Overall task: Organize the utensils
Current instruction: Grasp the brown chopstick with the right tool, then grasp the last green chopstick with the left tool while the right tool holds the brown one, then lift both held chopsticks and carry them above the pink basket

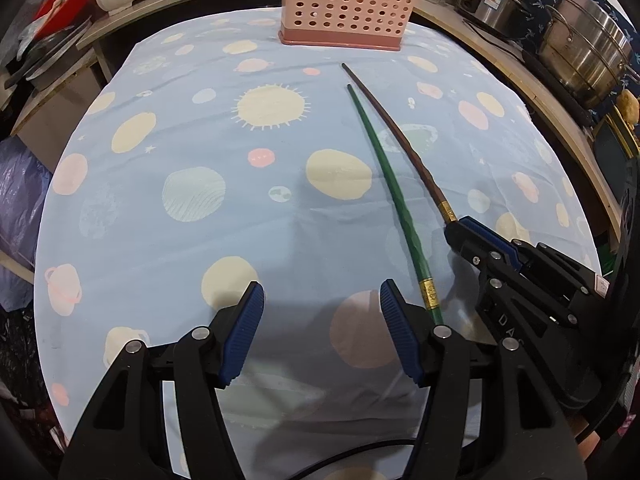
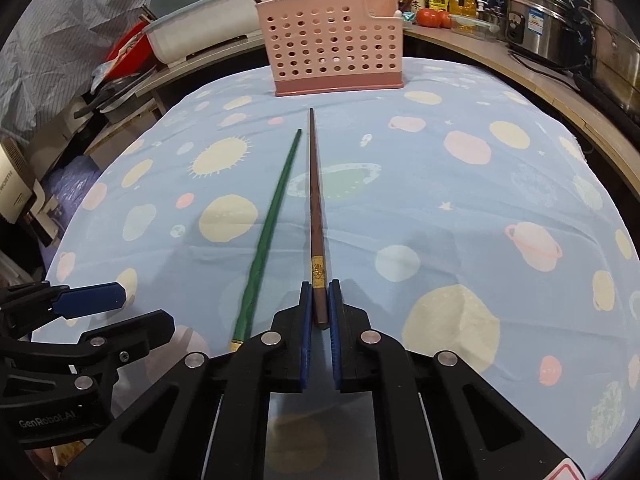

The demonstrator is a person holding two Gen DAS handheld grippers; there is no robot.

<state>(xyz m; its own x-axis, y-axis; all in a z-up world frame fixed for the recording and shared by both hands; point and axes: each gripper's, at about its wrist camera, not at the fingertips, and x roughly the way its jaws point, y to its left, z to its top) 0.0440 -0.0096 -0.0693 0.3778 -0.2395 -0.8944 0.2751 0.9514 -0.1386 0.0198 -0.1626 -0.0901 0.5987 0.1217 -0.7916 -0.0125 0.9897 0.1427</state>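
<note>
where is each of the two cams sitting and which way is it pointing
Left wrist view: sits on the left gripper, looking forward and down over its open fingers at the blue tablecloth, toward the pink basket; the right gripper shows at right.
Right wrist view: sits on the right gripper, facing the same basket, its pads shut on the brown chopstick; the left gripper shows at left.
Shared: the basket, the cloth, the brown chopstick, the green chopstick, metal pots.
</note>
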